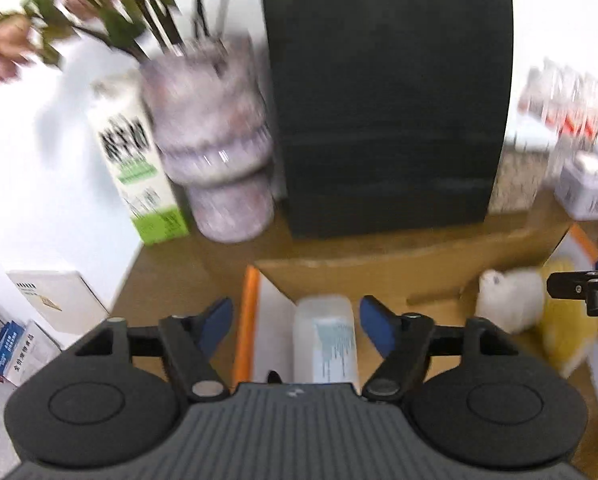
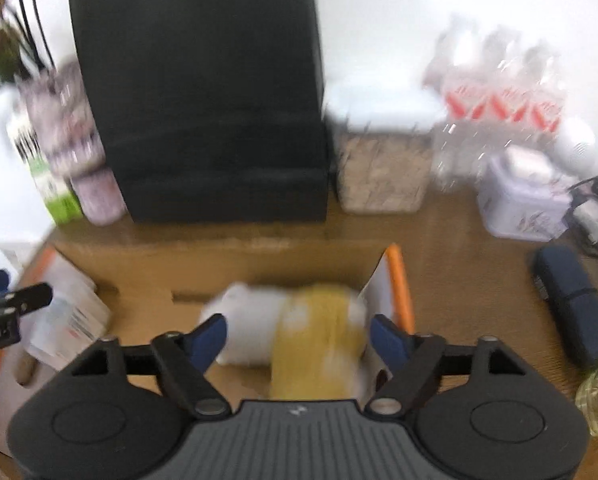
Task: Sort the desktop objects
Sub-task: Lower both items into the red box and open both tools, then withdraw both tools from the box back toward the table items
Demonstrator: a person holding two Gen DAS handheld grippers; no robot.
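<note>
Both claws wide over the cardboard box (image 1: 363,276)
My left claw (image 1: 297,326) straddles the white bottle (image 1: 325,340) at 6 o'clock, my right claw (image 2: 299,338) the yellow-and-white bundle (image 2: 315,332); I'd lift straight clear.

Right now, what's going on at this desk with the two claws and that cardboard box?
A person is sorting desk items into an open cardboard box. The left claw stands open over a pale translucent bottle lying in the box, pads clear of it. The right claw is open too, above a yellow-and-white bundle in the box's other end. Neither claw grips anything. Behind the box stand a black case, a vase of flowers and a green-and-white carton.
</note>
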